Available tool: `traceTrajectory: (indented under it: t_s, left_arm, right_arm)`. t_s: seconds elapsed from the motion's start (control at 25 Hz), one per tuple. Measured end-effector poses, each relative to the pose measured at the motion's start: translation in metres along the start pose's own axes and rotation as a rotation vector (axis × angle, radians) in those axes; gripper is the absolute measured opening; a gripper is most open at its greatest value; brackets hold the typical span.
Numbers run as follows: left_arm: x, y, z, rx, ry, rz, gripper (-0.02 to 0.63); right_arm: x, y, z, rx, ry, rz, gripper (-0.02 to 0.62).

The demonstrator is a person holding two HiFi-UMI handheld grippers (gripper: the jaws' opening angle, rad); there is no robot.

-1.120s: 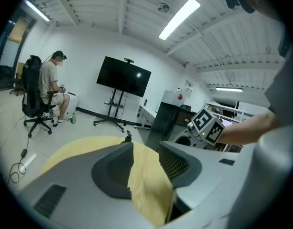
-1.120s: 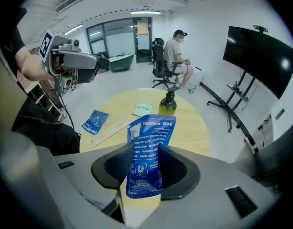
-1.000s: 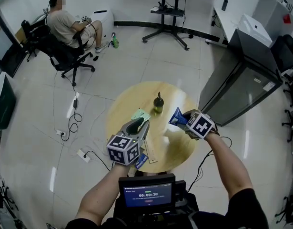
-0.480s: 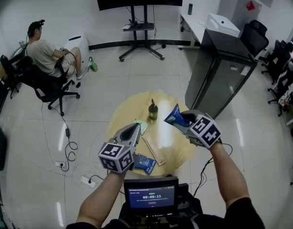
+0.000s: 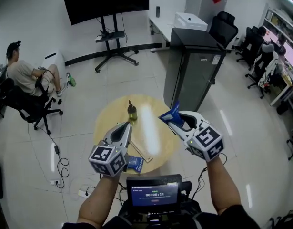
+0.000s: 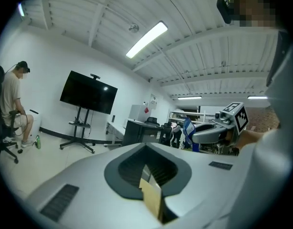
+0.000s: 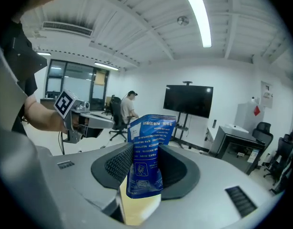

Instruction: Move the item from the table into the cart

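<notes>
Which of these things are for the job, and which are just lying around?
For the job: blue pouch, held in the right gripper; round table; dark cart, probably.
Just lying about, for now: bottle; small blue packet; wooden strip; TV on its stand.

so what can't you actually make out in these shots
- Head view: the blue packet on the table is partly hidden behind the left gripper.
- Head view: the label on the bottle is too small to read.
- Right gripper view: print on the blue pouch in the right gripper is too small and blurred to read.
- The cart: not identifiable in any view.
</notes>
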State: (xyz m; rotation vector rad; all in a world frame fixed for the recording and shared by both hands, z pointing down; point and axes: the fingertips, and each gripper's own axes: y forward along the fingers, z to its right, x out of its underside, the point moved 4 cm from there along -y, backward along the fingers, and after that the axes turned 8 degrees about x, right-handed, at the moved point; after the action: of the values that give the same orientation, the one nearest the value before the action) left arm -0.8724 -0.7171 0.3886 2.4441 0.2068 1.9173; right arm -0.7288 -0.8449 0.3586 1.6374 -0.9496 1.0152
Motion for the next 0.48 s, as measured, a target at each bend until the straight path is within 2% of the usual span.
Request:
traceTrajectory:
  t_s: [0.12,0.28,0.36,0.48]
  left_arm:
    - [-0.010,0.003,0.039,0.049,0.006,0.012,0.000]
    - [-0.018,0.035,0.099,0.106,0.012,0.016,0.000]
    - [-0.021,0.057,0.125,0.149,0.029,0.020,0.000]
    - [-0.026,0.069,0.136,0.236,0.083,0.018,0.000]
  right_arm:
    - [-0.006,-0.048,0.006,0.061,0.042,0.079,0.146]
    - [0.011,-0.121,0.043,0.144,0.068,0.209,0.146]
    - [0.025,-0.146,0.062,0.177,0.092,0.243,0.146]
    - [0.029,-0.154,0.065,0.214,0.100,0.258,0.146]
